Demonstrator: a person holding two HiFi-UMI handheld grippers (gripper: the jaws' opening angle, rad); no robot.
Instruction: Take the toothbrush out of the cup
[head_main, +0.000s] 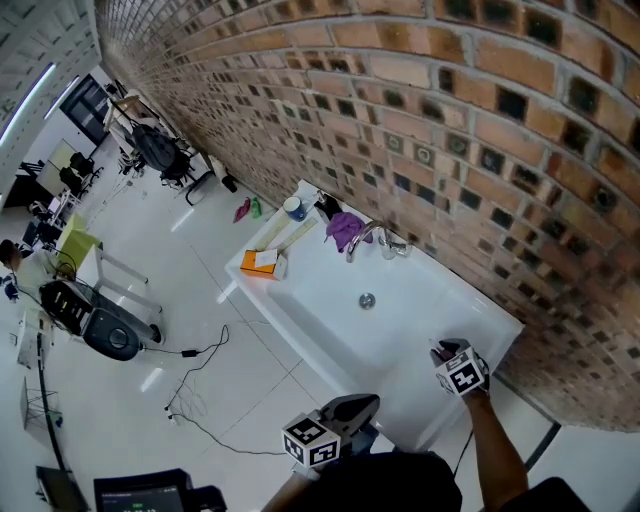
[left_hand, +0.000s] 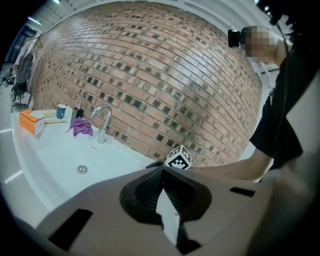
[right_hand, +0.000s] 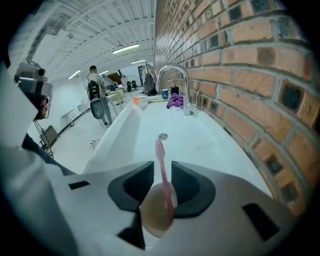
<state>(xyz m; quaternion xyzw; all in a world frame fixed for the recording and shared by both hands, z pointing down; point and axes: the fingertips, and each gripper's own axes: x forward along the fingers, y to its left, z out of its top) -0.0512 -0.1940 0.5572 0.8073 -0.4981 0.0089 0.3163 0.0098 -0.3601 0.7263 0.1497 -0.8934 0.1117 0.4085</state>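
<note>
Closed fingers (left_hand: 148, 188) on left gripper (left_hand: 162, 171), holding nothing; spread fingers (right_hand: 135, 187) on right gripper (right_hand: 162, 167), flanking pink toothbrush (right_hand: 159, 150) in cup (right_hand: 155, 219) at sink (right_hand: 150, 117) corner. Grasp step, seemingly. Next: pinch handle squarely, then lift straight out, cup kept steady.

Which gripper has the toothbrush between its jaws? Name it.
The right gripper: the pink toothbrush stands in the gap between its parted jaws. The left gripper has its jaws together, with nothing between them.

We saw a white sink (head_main: 330, 312) beneath a brick wall (head_main: 450, 90), its faucet (head_main: 362, 238) beside a purple cloth (head_main: 345, 228), and an orange box (head_main: 258, 263) on the far corner.
</note>
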